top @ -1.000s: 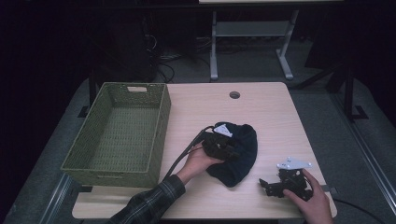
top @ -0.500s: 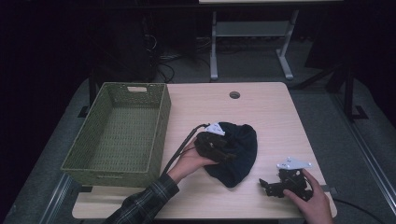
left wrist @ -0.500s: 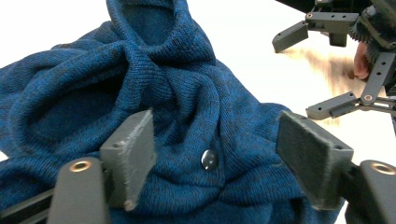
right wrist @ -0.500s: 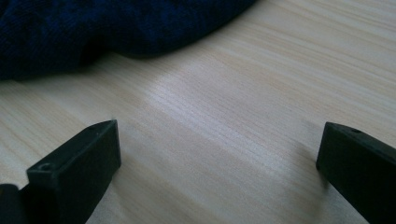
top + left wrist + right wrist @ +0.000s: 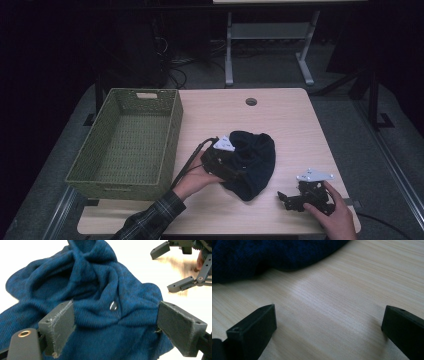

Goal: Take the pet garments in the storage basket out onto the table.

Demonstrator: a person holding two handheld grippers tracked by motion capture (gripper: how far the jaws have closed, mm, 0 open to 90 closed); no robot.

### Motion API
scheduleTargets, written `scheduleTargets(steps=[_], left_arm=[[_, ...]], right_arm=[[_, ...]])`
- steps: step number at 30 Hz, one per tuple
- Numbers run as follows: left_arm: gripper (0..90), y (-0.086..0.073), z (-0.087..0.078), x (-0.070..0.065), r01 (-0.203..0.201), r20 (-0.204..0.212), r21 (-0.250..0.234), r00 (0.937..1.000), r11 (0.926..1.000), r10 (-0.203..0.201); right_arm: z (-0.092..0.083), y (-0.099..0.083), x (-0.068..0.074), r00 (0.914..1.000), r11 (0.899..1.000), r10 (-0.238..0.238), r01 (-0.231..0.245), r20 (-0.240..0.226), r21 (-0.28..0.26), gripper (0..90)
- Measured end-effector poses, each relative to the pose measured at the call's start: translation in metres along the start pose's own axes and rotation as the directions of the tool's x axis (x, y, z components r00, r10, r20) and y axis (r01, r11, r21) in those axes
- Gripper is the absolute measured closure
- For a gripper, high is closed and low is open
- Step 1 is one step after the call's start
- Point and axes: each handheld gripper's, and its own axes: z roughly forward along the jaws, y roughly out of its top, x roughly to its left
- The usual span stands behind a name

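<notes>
Because it sits by the big green basket (image 5: pixel 125 142) on the table (image 5: pixel 290 120), the blue sweater (image 5: pixel 252 160) looks soft, floppy and light. It would sag, so grab a thick fold near its middle. The left gripper (image 5: pixel 115 322) has just been opening; its jaws stand wide around a fold, not pinching. The right gripper (image 5: pixel 328 325) rests with jaws apart. No words to read.

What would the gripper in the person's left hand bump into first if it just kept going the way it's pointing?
The dark blue garment. The left gripper points straight at that crumpled cloth, its jaws just opened wide with knit fabric bunched between them, seemingly unpinched. Beyond the cloth sits the right gripper, though depth is hard to judge.
</notes>
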Motion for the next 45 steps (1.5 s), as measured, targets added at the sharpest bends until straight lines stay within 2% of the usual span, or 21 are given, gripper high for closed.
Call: scheduleTargets(steps=[8, 12, 20, 23, 26, 33, 38, 42, 45], left_arm=[[14.5, -0.022, -0.016, -0.001, 0.002, -0.055, 0.018, 0.9985, 0.9998, -0.001], [14.5, -0.032, -0.022, -0.001, 0.037, -0.07, 0.01, 0.9969, 0.9993, -0.036], [14.5, -0.05, -0.03, -0.004, 0.048, -0.096, 0.029, 0.9943, 0.9984, -0.045], [14.4, -0.056, -0.031, -0.007, 0.06, -0.13, 0.017, 0.9898, 0.998, -0.057], [14.2, -0.063, -0.032, -0.008, 0.065, -0.132, 0.037, 0.9895, 0.9972, -0.06], [13.6, -0.073, -0.024, -0.015, 0.028, -0.199, 0.133, 0.98, 0.9908, -0.001], [13.3, -0.077, -0.019, -0.013, 0.043, -0.201, 0.152, 0.9794, 0.9875, -0.011], [13.0, -0.079, -0.018, -0.013, 0.037, -0.196, 0.139, 0.9806, 0.9897, -0.01], [12.8, -0.083, -0.017, -0.013, 0.034, -0.196, 0.091, 0.9804, 0.9952, -0.015]], right_arm=[[0.0, 0.0, 0.0, 1.0, 1.0, 0.001, -0.001, -0.001, 0.0, 0.0], [0.0, 0.0, 0.0, 1.0, 1.0, 0.0, 0.0, 0.0, 0.0, 0.0], [0.0, 0.0, 0.0, 1.0, 1.0, 0.0, 0.0, 0.0, 0.0, 0.0], [0.0, 0.0, 0.0, 1.0, 1.0, 0.0, 0.0, 0.0, 0.0, 0.0], [0.0, 0.0, 0.0, 1.0, 1.0, 0.0, 0.0, 0.0, 0.0, 0.0], [0.0, 0.0, 0.0, 1.0, 1.0, 0.0, 0.0, 0.0, 0.001, 0.0], [0.0, 0.0, 0.0, 1.0, 1.0, 0.0, 0.0, 0.0, 0.0, 0.0], [0.0, 0.0, 0.0, 1.0, 1.0, 0.0, 0.0, 0.0, 0.001, 0.0], [0.0, 0.0, 0.0, 1.0, 1.0, 0.0, 0.0, 0.0, 0.0, 0.0]])
